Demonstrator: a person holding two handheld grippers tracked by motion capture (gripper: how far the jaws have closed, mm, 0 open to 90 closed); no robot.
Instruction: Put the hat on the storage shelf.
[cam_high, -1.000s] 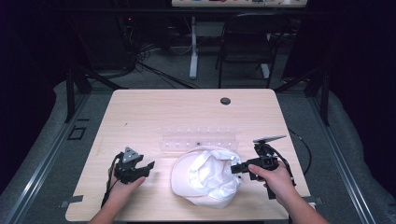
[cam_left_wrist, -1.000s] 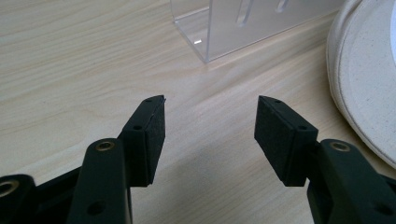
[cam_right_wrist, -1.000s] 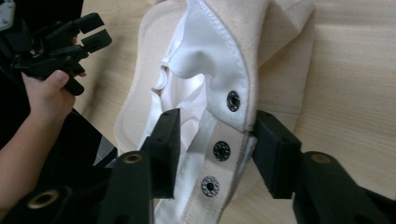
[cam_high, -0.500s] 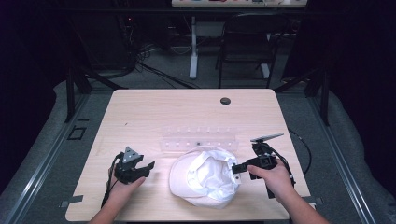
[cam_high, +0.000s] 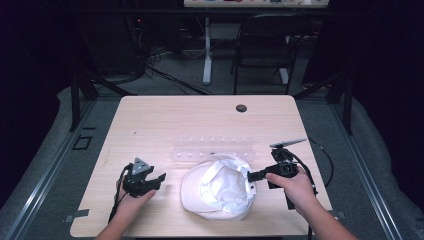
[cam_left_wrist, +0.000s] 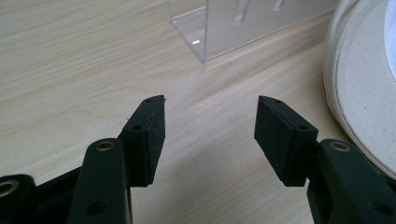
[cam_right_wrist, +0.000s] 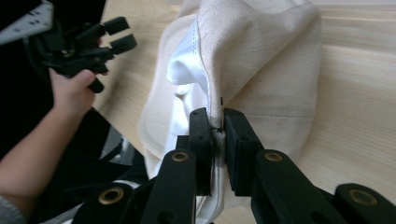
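While the right claw (cam_high: 251, 175) clamps the white cap's (cam_high: 220, 187) edge at the desk's (cam_high: 200, 120) near middle, the left claw (cam_high: 156, 181) rests low on the wood beside it, jaws apart, near a clear rack (cam_high: 212, 152).

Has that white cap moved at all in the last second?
Yes. The white cap has slid slightly toward the person's left, away from the table's right edge, pinched by the right gripper.

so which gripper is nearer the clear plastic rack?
Right. The right gripper, shut on the white hat, sits by the clear rack's right end; the left gripper lies farther off, open.
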